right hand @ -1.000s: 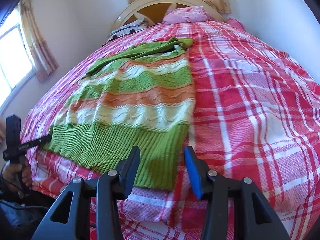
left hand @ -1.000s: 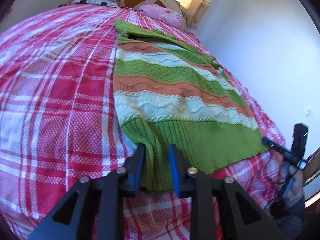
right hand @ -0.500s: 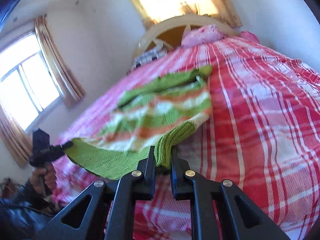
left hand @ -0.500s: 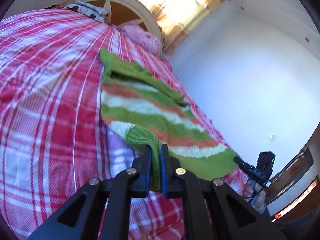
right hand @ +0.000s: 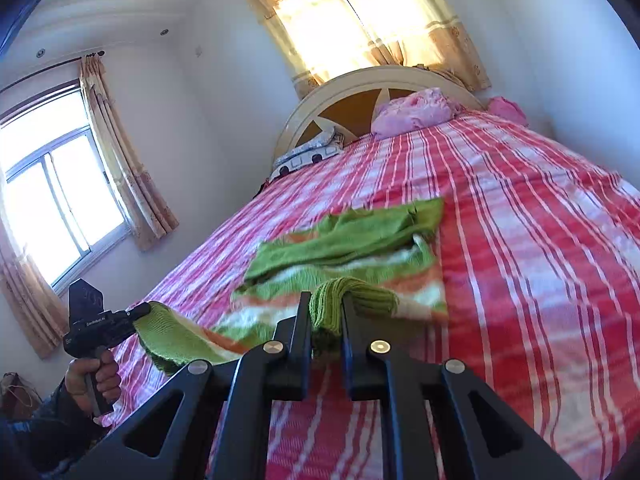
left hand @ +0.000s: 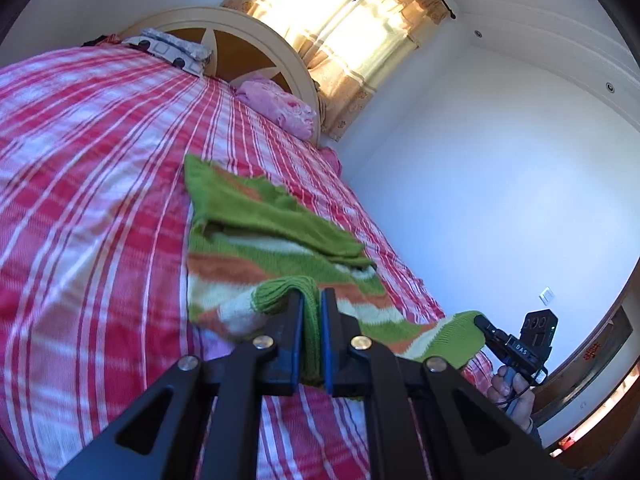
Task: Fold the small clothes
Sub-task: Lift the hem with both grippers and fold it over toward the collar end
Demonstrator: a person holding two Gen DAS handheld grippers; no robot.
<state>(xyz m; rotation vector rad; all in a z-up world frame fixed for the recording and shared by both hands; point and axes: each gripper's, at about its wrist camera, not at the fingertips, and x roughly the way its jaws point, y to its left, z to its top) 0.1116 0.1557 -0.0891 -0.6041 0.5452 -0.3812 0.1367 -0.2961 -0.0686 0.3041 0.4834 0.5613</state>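
A green, orange and cream striped knit sweater [left hand: 264, 240] lies on a red plaid bed; it also shows in the right wrist view [right hand: 352, 248]. My left gripper [left hand: 311, 300] is shut on the green ribbed hem at its left corner and holds it lifted above the bed. My right gripper [right hand: 326, 304] is shut on the hem's right corner, also lifted. The hem hangs between the two grippers, over the sweater's lower stripes. Each gripper shows in the other's view, the right [left hand: 486, 326] and the left [right hand: 140, 312].
The red plaid bedspread [left hand: 80, 200] covers the whole bed [right hand: 540, 240]. A pink pillow [left hand: 280, 108] and a patterned pillow [left hand: 168, 48] lie by the cream headboard [right hand: 360, 92]. A white wall runs along the bed's right side; a curtained window [right hand: 52, 200] is at left.
Both grippers closed on the sweater's hem corners, then raised them and carried them toward the collar, so the lower part folds over the body.
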